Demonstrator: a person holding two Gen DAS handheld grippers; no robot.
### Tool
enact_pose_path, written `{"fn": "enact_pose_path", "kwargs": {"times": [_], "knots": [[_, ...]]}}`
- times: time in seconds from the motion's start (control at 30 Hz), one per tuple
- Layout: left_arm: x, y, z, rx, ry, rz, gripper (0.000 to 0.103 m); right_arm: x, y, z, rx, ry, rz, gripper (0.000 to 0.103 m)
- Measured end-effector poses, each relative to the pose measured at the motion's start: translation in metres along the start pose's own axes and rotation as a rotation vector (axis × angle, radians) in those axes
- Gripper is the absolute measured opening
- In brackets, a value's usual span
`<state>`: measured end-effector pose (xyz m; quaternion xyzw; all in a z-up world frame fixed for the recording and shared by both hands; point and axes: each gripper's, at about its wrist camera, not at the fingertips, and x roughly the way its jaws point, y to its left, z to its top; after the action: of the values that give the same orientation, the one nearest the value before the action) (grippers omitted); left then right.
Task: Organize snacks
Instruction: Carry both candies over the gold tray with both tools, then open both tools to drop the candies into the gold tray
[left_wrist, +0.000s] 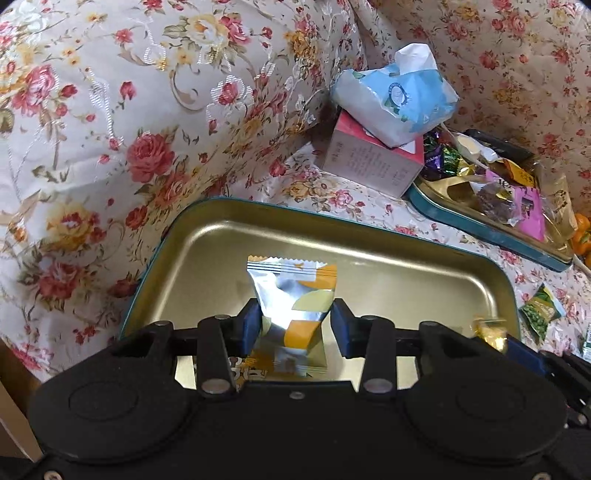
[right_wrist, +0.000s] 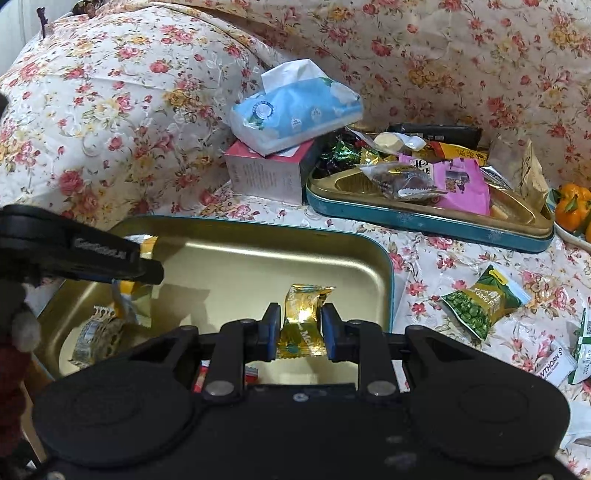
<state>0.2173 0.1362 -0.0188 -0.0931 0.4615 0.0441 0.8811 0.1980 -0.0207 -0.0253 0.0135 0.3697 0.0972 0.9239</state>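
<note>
Left gripper (left_wrist: 295, 326), lower centre of its view: jaws part-spread around a silver-orange snack packet (left_wrist: 293, 295); left pad touching, right pad shows a gap, so grip uncertain. Right gripper (right_wrist: 298, 328): jaws nearly together, pinching a gold candy wrapper (right_wrist: 304, 321) at its waist. Both hang over the gold tin tray (right_wrist: 229, 254). Judgement: both packets light, crinkly, slippery foil; hold at mid-body. Green pea packet (right_wrist: 484, 299) lies right, on the cloth. Upper right: a second tin (right_wrist: 424, 221), piled with snacks.
</note>
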Motion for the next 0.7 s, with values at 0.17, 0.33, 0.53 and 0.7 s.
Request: {"fn": "enact_pose_path", "kwargs": {"times": [0.17, 0.33, 0.53, 0.7], "knots": [[-0.011, -0.004, -0.005, 0.012, -0.03, 0.031, 0.049, -0.007, -0.002, 0.0, 0.012, -0.032, -0.002, 0.031], [-0.013, -0.003, -0.002, 0.021, -0.04, -0.01, 0.054, -0.031, -0.01, -0.006, 0.035, -0.069, 0.001, 0.031], [-0.008, 0.005, -0.003, -0.042, -0.012, -0.019, 0.056, -0.054, -0.023, -0.015, 0.057, -0.095, -0.008, 0.031], [-0.029, -0.009, -0.012, -0.018, -0.049, 0.008, 0.055, -0.073, -0.04, -0.026, 0.102, -0.133, -0.023, 0.032]]}}
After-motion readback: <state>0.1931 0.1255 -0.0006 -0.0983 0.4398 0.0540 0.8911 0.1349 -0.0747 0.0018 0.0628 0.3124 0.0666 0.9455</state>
